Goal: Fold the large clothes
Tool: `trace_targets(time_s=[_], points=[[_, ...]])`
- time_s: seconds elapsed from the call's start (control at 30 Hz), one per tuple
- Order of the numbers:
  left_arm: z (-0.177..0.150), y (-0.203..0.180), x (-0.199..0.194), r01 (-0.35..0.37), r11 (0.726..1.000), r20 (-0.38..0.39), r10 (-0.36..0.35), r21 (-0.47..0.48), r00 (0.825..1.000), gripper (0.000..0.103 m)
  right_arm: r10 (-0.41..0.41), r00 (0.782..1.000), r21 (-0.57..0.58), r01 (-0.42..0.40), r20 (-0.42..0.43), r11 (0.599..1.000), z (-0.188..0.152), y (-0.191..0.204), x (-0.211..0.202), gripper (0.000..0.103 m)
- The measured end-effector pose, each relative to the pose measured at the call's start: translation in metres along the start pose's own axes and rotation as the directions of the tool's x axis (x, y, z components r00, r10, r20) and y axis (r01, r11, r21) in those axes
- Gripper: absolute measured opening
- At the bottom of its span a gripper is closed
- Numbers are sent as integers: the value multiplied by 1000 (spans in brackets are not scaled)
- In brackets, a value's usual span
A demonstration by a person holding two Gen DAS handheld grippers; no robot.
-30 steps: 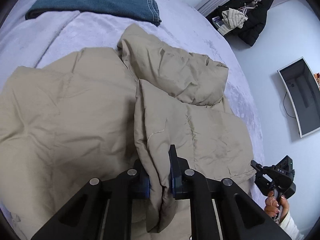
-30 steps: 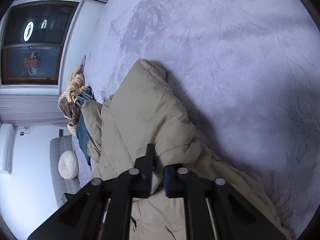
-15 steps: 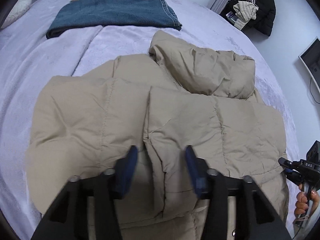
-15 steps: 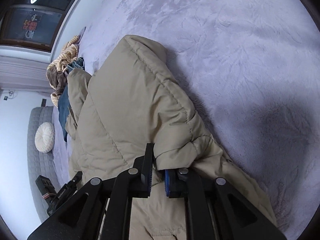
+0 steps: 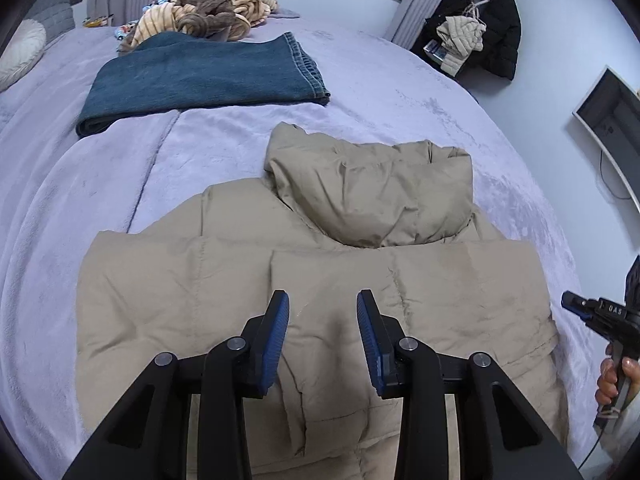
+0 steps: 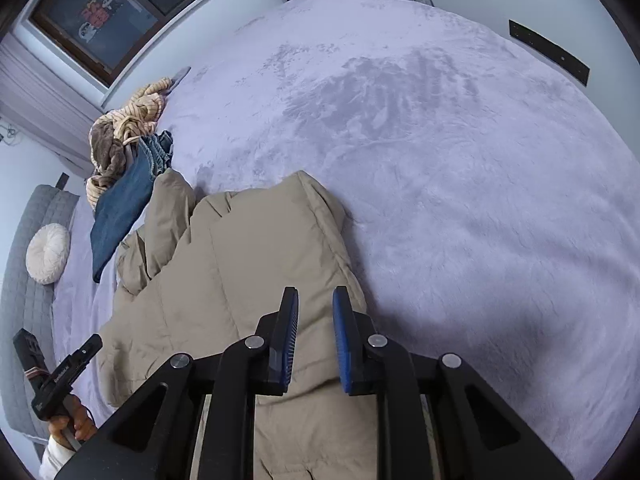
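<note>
A beige puffer jacket [image 5: 420,280] lies flat on the lavender bed [image 5: 100,208], its hood [image 5: 372,196] pointing away from me. My left gripper [image 5: 322,294] hovers above the jacket's middle; its jaws stand apart and are closing, with nothing between them. In the right wrist view the jacket [image 6: 248,264] has its side folded in. My right gripper [image 6: 316,289] hangs over that folded edge, jaws narrowly apart and closing, pads clear of the fabric. Each gripper also shows in the other's view: the right gripper [image 5: 576,305] at the jacket's right edge, the left gripper [image 6: 86,350] at the lower left.
Folded blue jeans [image 5: 200,76] lie beyond the jacket, with a heap of striped and brown clothes [image 5: 208,12] behind them. A round white cushion [image 5: 20,52] sits at the far left. Dark coats [image 5: 492,28] hang by the wall, near a monitor [image 5: 612,120].
Both grippers have let go of the jacket folds they pinched and have risen. The folded parts now lie flat. The left jaws opened wide, then narrowed.
</note>
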State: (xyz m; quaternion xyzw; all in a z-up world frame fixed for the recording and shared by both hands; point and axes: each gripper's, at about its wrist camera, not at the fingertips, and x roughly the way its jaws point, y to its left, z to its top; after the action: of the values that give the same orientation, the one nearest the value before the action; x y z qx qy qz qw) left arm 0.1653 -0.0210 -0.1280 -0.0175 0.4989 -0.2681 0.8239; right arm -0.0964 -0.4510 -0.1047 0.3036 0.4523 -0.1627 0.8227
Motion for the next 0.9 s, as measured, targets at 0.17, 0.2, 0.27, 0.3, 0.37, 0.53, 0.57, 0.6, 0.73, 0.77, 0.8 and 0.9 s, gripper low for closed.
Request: trace_targets(time_s=[0.17, 0.2, 0.27, 0.3, 0.37, 0.53, 0.57, 0.6, 0.73, 0.77, 0.8, 0.9], points=[[-18, 7, 42, -95, 995, -79, 96, 17, 992, 38, -71, 994, -90, 63, -80, 994, 3, 3, 52, 19], [-21, 9, 46, -93, 996, -77, 94, 11, 993, 38, -81, 993, -94, 72, -91, 993, 0, -1, 60, 19], [-24, 9, 49, -102, 995, -70, 103, 17, 992, 38, -84, 992, -100, 74, -93, 992, -5, -6, 70, 16], [-25, 8, 50, -108, 994, -68, 109, 23, 992, 38, -87, 992, -105, 77, -89, 991, -6, -7, 74, 16], [-26, 6, 52, -120, 992, -67, 122, 28, 990, 38, -102, 992, -129, 92, -76, 987, -8, -5, 76, 16], [-24, 4, 47, -137, 990, -78, 138, 12, 987, 38, -135, 989, -174, 122, -66, 977, -10, 0, 65, 16], [-24, 3, 43, -144, 990, -79, 144, 8, 986, 38, -139, 988, -176, 126, -64, 976, -11, -1, 61, 17], [-24, 3, 38, -153, 988, -78, 153, 3, 985, 38, -143, 988, -181, 130, -63, 975, -13, 0, 55, 19], [-33, 3, 15, -177, 984, -66, 176, -16, 982, 41, -184, 982, -225, 171, -41, 959, -28, 2, 28, 20], [-37, 3, 11, -190, 982, -66, 189, -13, 980, 48, -193, 981, -235, 179, -37, 955, -31, 2, 23, 20], [-41, 3, 8, -213, 977, -64, 212, -10, 975, 62, -205, 978, -241, 190, -37, 952, -35, 1, 19, 20], [-52, 7, 6, -255, 967, -92, 252, -21, 963, 63, -214, 974, -218, 193, -76, 957, -43, -9, 12, 21]])
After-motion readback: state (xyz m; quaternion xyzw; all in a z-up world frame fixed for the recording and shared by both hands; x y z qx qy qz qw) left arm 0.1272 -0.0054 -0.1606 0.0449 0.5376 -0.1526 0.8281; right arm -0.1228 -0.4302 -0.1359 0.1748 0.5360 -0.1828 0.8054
